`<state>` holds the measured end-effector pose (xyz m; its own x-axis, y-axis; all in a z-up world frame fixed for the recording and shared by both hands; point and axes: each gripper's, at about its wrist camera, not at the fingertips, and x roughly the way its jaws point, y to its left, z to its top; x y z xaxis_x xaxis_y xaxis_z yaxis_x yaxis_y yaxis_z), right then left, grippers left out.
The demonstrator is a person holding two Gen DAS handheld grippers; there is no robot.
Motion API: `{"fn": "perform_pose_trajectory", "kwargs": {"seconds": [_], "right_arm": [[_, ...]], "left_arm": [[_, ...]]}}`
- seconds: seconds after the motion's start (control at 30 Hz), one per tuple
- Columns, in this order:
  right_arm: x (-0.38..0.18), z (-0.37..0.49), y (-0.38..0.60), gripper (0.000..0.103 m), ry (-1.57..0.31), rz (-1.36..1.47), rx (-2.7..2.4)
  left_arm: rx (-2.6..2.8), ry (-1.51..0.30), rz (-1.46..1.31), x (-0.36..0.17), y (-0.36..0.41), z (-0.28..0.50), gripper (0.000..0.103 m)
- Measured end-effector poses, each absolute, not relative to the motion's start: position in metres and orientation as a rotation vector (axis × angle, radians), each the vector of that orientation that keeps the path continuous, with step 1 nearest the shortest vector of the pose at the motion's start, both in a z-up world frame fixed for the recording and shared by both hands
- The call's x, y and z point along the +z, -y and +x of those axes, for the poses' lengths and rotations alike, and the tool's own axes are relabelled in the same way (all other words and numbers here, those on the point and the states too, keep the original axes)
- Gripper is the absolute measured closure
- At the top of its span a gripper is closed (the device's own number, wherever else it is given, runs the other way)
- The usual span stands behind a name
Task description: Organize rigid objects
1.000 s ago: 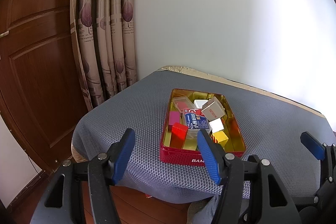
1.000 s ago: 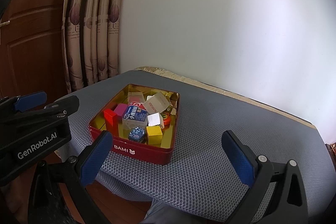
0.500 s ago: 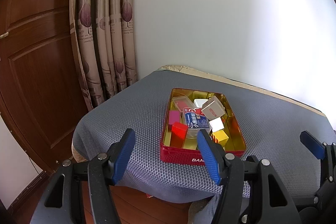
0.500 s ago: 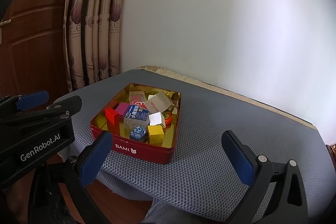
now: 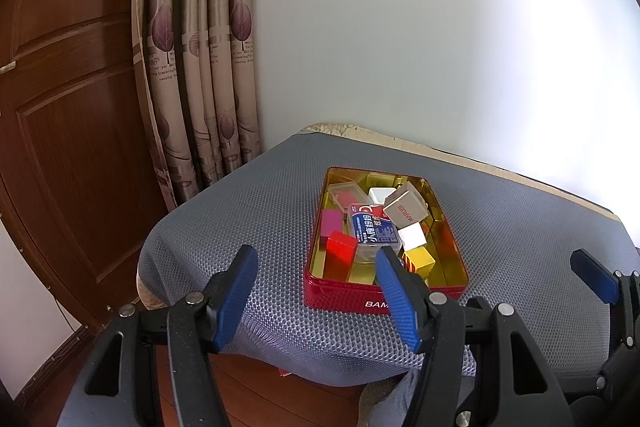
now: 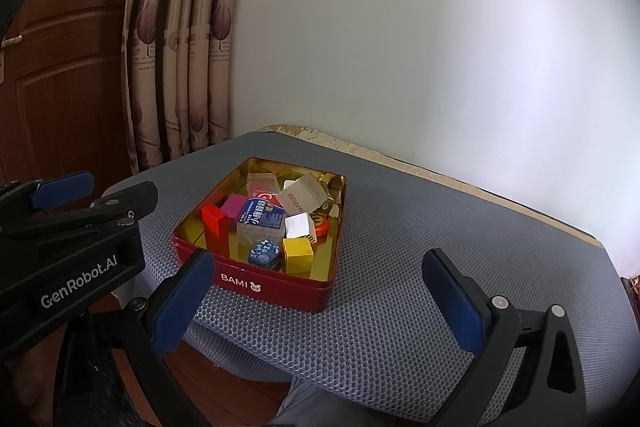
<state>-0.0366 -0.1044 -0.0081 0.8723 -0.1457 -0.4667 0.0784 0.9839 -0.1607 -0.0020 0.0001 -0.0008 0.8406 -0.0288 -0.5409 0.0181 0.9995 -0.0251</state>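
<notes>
Nearest the lens, the left tongs [image 5: 316,291] hang with their blue pads apart and nothing between them, poised short of the front edge of the desk [image 5: 248,211]. Beside them the right tongs [image 6: 320,301] stand spread wider still, also bare, their pads framing the near side of a red tin [image 6: 276,285] without touching it.

Under both runs a grey mesh mat with a honeycomb weave; it covers the desk and droops over the rounded front corner, where brown wood flooring [image 5: 256,383] shows below.

On the mat, towards the left half, sits the open red tin with a gold lining and "BAMI" printed on its front wall. Rigid objects lie jumbled inside: a red block [image 6: 215,229] upright at the near left, a magenta block [image 6: 234,205] behind it, a clear box with a blue label [image 6: 262,221] in the middle, a yellow cube [image 6: 298,254] and a small patterned blue tin [image 6: 264,253] against the front wall, a white cube [image 6: 300,225], and a tilted beige carton [image 6: 304,197] towards the back.

Farther off, a pale fabric strip edges the desk — then a plain white wall [image 6: 400,27]. At the left hang beige curtains [image 5: 192,67] printed with purple leaves, and beyond them a dark wooden panelled door [image 5: 60,107].
</notes>
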Motion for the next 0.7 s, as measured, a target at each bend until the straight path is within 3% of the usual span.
{"fn": "perform_pose_trajectory", "kwargs": {"seconds": [0.7], "right_arm": [[-0.0102, -0.0396, 0.1057, 0.000, -0.501, -0.146, -0.104]], "left_arm": [[-0.027, -0.579, -0.023, -0.0006, 0.0000, -0.0015, 0.040]]}}
